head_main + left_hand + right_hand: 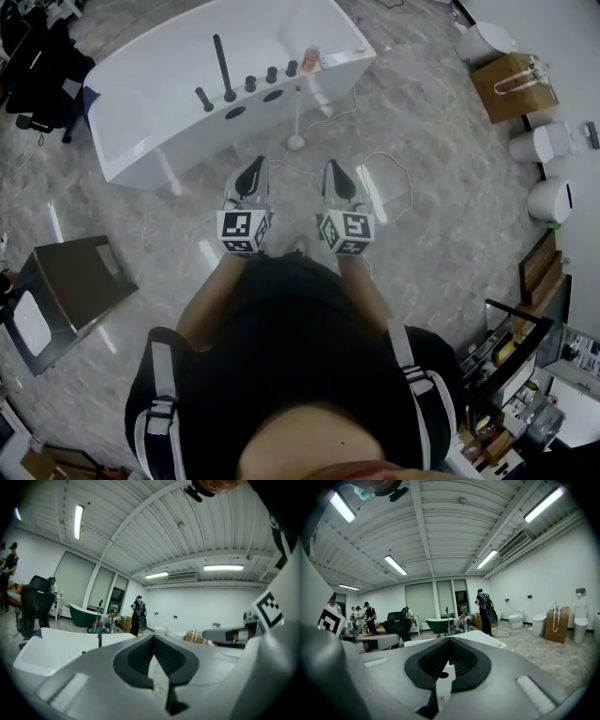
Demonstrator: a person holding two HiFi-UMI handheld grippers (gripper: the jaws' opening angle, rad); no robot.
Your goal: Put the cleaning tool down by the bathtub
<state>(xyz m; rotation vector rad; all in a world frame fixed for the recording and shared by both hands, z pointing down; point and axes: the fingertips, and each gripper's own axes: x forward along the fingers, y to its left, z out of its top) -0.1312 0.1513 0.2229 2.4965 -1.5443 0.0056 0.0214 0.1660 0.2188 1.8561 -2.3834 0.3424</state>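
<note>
The white bathtub (pixel 159 94) with black tap fittings (pixel 225 70) stands ahead of me on the marble floor. A cleaning tool (pixel 302 103) with a thin white pole and a pinkish top stands upright on its round foot against the tub's near side. My left gripper (pixel 253 167) and right gripper (pixel 333 169) hover side by side short of the tub, apart from the tool. Both are shut with nothing between the pads. In the left gripper view the jaws (pixel 153 638) meet over the tub rim (pixel 47 644). In the right gripper view the gripper (pixel 449 641) is shut too.
A white cable (pixel 394 183) loops on the floor right of my grippers. A dark cabinet (pixel 70 281) stands at the left. A cardboard box (pixel 511 84) and several toilets (pixel 553 199) line the right side. People and a green tub (pixel 438 623) are far behind.
</note>
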